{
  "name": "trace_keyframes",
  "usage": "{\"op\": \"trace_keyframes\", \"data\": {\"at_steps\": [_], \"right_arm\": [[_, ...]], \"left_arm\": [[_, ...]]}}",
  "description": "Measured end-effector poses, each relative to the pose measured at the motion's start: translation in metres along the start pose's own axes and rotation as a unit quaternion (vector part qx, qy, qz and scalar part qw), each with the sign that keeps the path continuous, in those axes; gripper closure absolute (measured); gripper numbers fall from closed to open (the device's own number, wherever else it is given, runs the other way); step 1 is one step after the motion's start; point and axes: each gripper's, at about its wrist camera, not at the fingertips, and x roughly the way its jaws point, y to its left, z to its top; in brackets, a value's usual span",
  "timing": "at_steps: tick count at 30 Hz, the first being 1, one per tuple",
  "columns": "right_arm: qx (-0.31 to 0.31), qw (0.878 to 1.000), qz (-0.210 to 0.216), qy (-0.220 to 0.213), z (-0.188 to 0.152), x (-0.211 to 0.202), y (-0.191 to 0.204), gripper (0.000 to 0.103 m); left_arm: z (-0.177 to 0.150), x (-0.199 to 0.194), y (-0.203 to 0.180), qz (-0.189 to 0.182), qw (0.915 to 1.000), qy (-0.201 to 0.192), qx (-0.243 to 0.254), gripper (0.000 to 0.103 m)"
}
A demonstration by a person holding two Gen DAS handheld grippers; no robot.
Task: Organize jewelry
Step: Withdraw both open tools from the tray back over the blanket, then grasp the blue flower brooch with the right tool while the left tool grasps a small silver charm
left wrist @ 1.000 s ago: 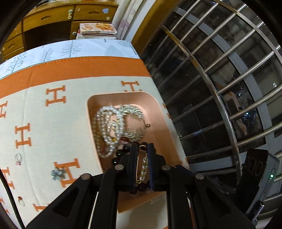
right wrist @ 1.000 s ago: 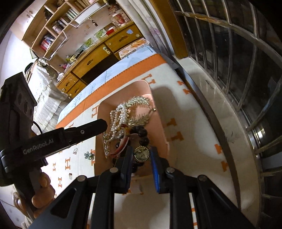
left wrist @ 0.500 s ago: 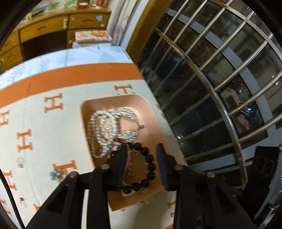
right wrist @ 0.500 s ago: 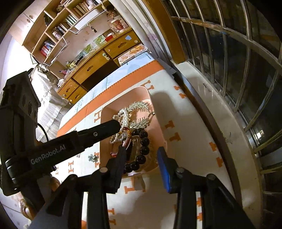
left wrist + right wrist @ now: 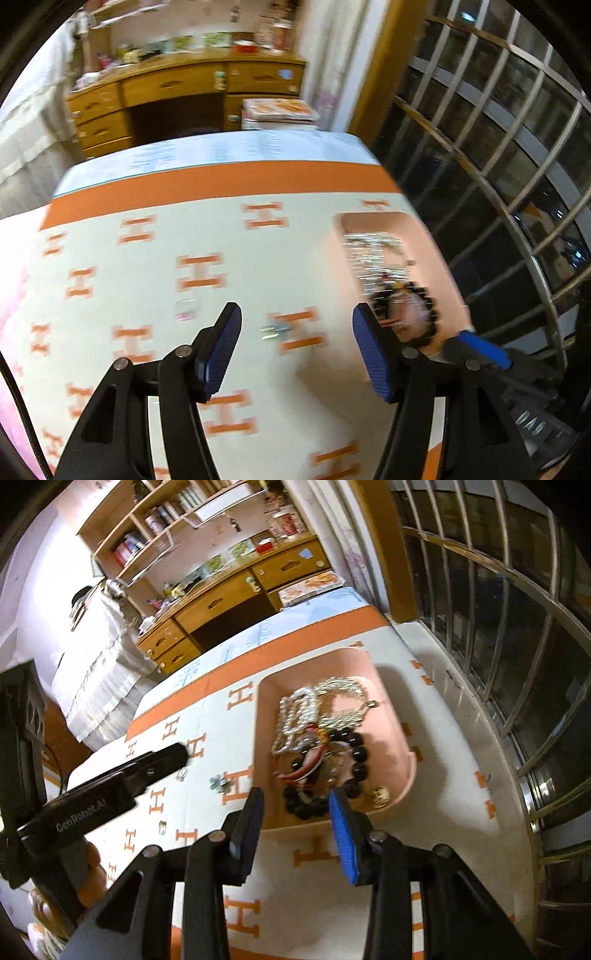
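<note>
1. Our left gripper (image 5: 295, 347) has just opened wide, empty, off the pink tray (image 5: 391, 716) at the blanket's window edge.
2. Right gripper (image 5: 295, 823) half-open, empty; bead bracelet (image 5: 354, 753) now in tray.
3. Small earrings (image 5: 219, 783) left on blanket (image 5: 221, 243).

Your left gripper (image 5: 297, 325) and right gripper (image 5: 295, 805) are matt black plastic, their pads (image 5: 341, 843) ribbed blue rubber. Beneath them the cloth (image 5: 295, 904) looks soft, cream with woven orange letters. The tray (image 5: 395, 738) at one o'clock from your right gripper is smooth pink plastic. In it the pearl strand (image 5: 295, 716) gleams, the leaf chain (image 5: 343, 690) is bright metal, the dark beads (image 5: 354, 753) are glossy. The desk (image 5: 229, 598) at twelve o'clock is varnished wood; the window bars (image 5: 517, 635) are polished metal.
</note>
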Motion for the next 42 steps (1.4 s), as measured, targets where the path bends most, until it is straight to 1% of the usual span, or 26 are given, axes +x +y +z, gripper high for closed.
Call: {"op": "trace_keyframes", "data": {"at_steps": [4,7,10,12,16,19,22,24,27,29,34,35,38,42], "right_arm": [[-0.025,1.000,0.006,0.002,-0.005,-0.001,0.020,0.066],[-0.049,0.999,0.011,0.004,-0.009,0.000,0.039,0.066],[-0.075,0.997,0.016,0.008,-0.016,0.003,0.057,0.066],[-0.094,0.995,0.021,0.016,-0.022,0.009,0.072,0.066],[-0.137,0.989,0.031,0.038,-0.038,0.026,0.102,0.066],[-0.172,0.983,0.034,0.054,-0.051,0.038,0.123,0.066],[-0.193,0.979,0.024,0.058,-0.057,0.048,0.134,0.066],[-0.190,0.980,0.007,0.057,-0.056,0.056,0.133,0.066],[-0.169,0.984,0.002,0.054,-0.050,0.065,0.126,0.066],[-0.156,0.987,-0.006,0.042,-0.045,0.072,0.120,0.066],[-0.146,0.989,-0.032,0.021,-0.038,0.089,0.118,0.066],[-0.144,0.988,-0.044,0.018,-0.036,0.093,0.117,0.066],[-0.140,0.988,-0.063,0.010,-0.032,0.101,0.114,0.066],[-0.132,0.988,-0.079,0.012,-0.025,0.113,0.109,0.066]], "left_arm": [[-0.013,-0.022,0.045,0.044,0.9988,-0.015,-0.018,0.037],[-0.026,-0.040,0.081,0.076,0.9964,-0.022,-0.032,0.037],[-0.038,-0.050,0.108,0.099,0.9938,-0.025,-0.044,0.037],[-0.048,-0.054,0.125,0.109,0.9924,-0.023,-0.051,0.037],[-0.069,-0.051,0.134,0.121,0.9912,-0.011,-0.052,0.037],[-0.085,-0.045,0.138,0.120,0.9918,0.001,-0.043,0.037],[-0.099,-0.035,0.142,0.100,0.9939,0.019,-0.041,0.037],[-0.107,-0.032,0.140,0.084,0.9954,0.027,-0.040,0.037],[-0.118,-0.024,0.130,0.050,0.9975,0.038,-0.031,0.037],[-0.121,-0.020,0.120,0.039,0.9983,0.039,-0.020,0.037],[-0.127,-0.006,0.097,0.030,0.9991,0.031,0.007,0.037],[-0.127,-0.003,0.095,0.032,0.9990,0.031,0.010,0.037],[-0.128,0.002,0.089,0.038,0.9987,0.027,0.020,0.039],[-0.129,0.007,0.084,0.038,0.9983,0.031,0.031,0.041]]}}
